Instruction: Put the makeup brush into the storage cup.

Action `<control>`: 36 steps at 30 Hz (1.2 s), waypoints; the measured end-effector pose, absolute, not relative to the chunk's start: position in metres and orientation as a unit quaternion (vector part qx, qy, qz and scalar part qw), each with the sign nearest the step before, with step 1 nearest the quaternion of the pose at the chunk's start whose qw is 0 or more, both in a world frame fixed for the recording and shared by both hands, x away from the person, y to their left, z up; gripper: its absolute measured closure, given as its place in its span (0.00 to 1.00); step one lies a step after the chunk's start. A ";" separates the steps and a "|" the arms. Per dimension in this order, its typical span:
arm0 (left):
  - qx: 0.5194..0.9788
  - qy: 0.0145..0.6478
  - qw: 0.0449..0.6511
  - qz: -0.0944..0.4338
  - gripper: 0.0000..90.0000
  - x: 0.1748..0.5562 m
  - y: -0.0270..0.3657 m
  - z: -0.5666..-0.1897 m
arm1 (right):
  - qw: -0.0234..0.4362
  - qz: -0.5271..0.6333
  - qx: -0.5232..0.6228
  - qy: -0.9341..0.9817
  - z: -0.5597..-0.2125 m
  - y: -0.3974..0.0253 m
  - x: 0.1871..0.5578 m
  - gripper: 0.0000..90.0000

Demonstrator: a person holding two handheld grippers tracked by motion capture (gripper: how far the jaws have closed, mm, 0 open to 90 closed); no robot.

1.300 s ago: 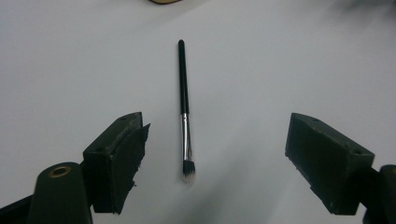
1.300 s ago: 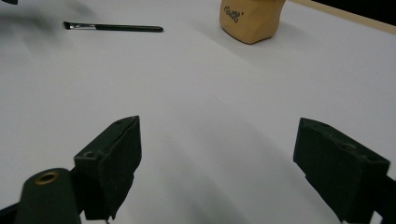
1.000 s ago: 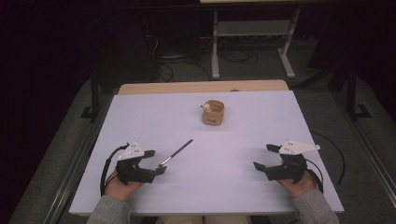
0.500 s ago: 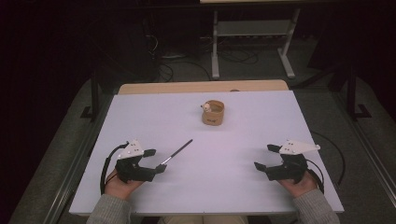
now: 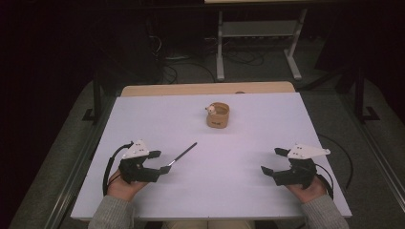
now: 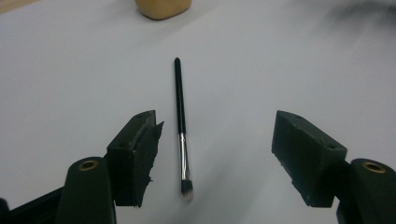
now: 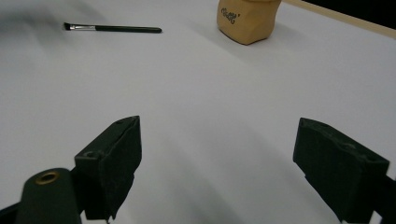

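Nearest the person's edge of the white table, two hands each hold a black two-jaw gripper, cables trailing behind them. At the left, the left gripper rests low over the tabletop with its jaws spread wide and nothing between the pads; the left gripper view looks straight down that open gap. Just beyond those jaws lies a slim black makeup brush, flat on the table, its bristle end nearest the gripper and its handle angling away toward the table's middle. From the left gripper's own camera the brush sits between the two jaws without touching either, silver ferrule and dark bristles closest, handle tip farthest. At the right, well apart from the brush, the right gripper is likewise held wide open and empty above bare table, its pads far apart in the right gripper view. That camera also catches the brush lying far off. Farther back, near the middle of the table, stands a small tan cup, upright, with a pale small object at its rim too small to identify. Behind the white surface runs a strip of wooden tabletop.
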State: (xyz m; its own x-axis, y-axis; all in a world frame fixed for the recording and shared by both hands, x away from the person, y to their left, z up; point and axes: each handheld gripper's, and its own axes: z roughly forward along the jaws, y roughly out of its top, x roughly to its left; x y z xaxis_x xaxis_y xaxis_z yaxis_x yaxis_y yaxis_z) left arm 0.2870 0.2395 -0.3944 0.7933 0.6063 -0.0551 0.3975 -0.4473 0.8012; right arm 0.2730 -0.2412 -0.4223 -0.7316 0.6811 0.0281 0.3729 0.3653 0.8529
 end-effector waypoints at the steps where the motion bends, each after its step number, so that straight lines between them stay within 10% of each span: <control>1: 0.841 0.299 0.436 0.118 0.36 0.288 0.239 -0.393 | 0.168 0.459 0.324 0.810 -0.422 -0.242 0.274 0.16; 36: 0.898 0.309 0.303 0.082 0.58 0.348 0.196 -0.375 | 0.169 0.461 0.335 0.804 -0.420 -0.242 0.278 0.16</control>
State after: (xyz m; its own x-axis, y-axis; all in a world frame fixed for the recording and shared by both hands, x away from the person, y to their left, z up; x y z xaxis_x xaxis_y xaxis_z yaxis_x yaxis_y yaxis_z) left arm 0.3478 0.1962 -0.3755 0.7957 0.6043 -0.0407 0.5051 -0.6251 0.5951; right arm 0.2784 -0.2419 -0.4199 -0.7187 0.6943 0.0378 0.3833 0.3503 0.8546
